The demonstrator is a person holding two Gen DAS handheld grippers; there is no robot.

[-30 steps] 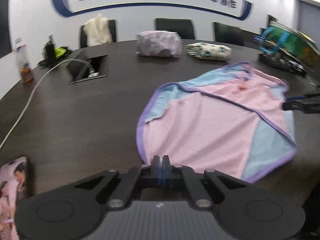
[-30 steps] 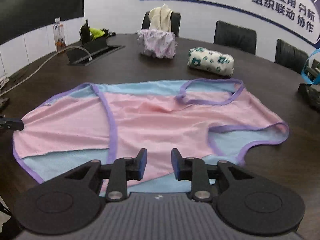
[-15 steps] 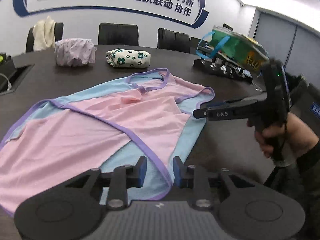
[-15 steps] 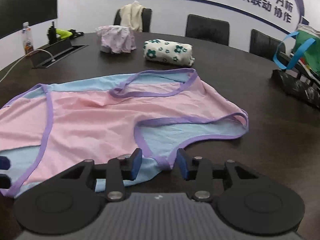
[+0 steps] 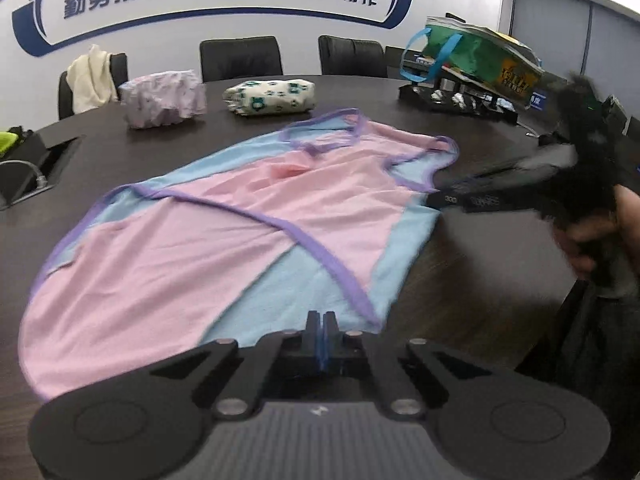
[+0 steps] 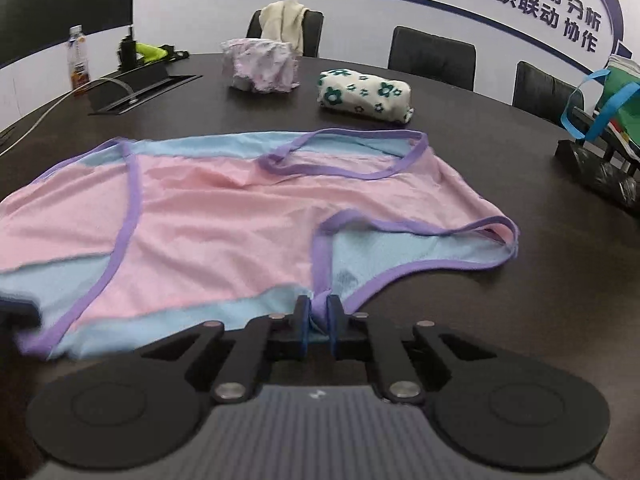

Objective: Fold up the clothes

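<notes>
A pink and light-blue sleeveless top (image 5: 240,240) with purple trim lies spread flat on the dark table (image 5: 460,280). My left gripper (image 5: 322,328) is shut at the top's near blue hem, with the hem's edge caught at its fingertips. In the right wrist view the top (image 6: 220,220) fills the middle, and my right gripper (image 6: 318,316) is shut on the purple trim where the armhole meets the near edge. The right gripper (image 5: 436,200) also shows in the left wrist view, blurred, held by a hand (image 5: 600,240) at the garment's right side.
A floral folded bundle (image 6: 364,94) and a lilac bundle (image 6: 260,64) sit behind the top. A green bag with blue handles (image 5: 480,56) stands on a black rack at the right. A cable recess (image 6: 140,84) and a bottle (image 6: 78,58) are at the far left.
Both grippers stood open half a second ago; each has dropped to the garment's near edge and shut on it. The left view has swung slightly left.
</notes>
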